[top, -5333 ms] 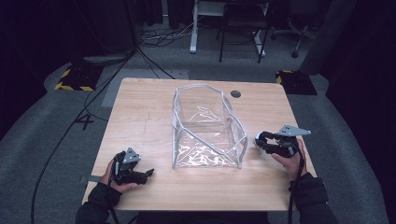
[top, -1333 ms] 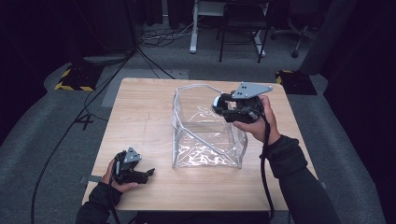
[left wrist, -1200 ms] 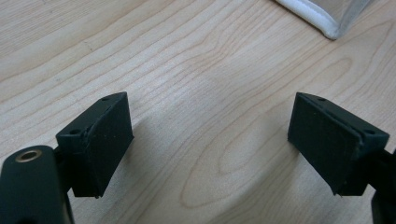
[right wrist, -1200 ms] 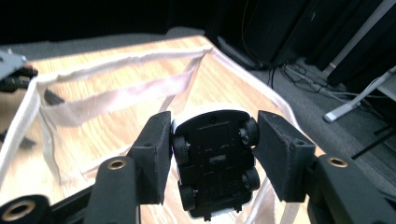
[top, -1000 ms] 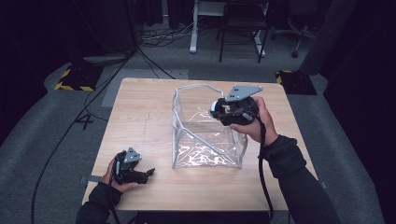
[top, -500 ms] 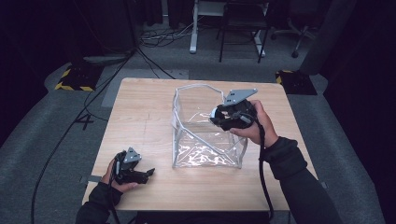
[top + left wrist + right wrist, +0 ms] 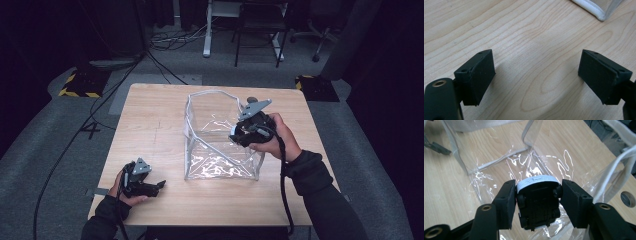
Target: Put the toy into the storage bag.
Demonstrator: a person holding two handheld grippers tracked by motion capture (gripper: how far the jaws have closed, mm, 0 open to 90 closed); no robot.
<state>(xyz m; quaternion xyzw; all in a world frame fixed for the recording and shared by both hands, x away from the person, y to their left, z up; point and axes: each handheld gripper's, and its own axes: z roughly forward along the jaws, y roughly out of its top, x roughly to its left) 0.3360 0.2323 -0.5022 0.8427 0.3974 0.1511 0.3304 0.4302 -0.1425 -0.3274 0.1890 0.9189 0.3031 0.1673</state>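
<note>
A clear plastic bag (image 7: 215,150) with white trim stands open in the middle of the wooden table (image 7: 150,115). My right gripper (image 7: 236,134) hangs over the bag's right side, inside its mouth, shut on a small toy car (image 7: 537,200). The car has a white body, and its black underside and wheels face the camera. Below the car lies the bag's crinkled clear bottom (image 7: 499,157). My left gripper (image 7: 159,186) rests on the table near the front left edge, open, with bare wood between its pads (image 7: 477,75). A white-trimmed corner of the bag (image 7: 596,10) lies beyond it.
A round cable hole (image 7: 627,198) sits in the table just right of the bag. Black cables trail from both grippers toward the person. Desk legs, a chair and floor cables stand beyond the far edge.
Since the earliest frame the right gripper has come from the table's right edge to over the bag. In the last second it sank slightly toward the bag. The left gripper stayed put.
</note>
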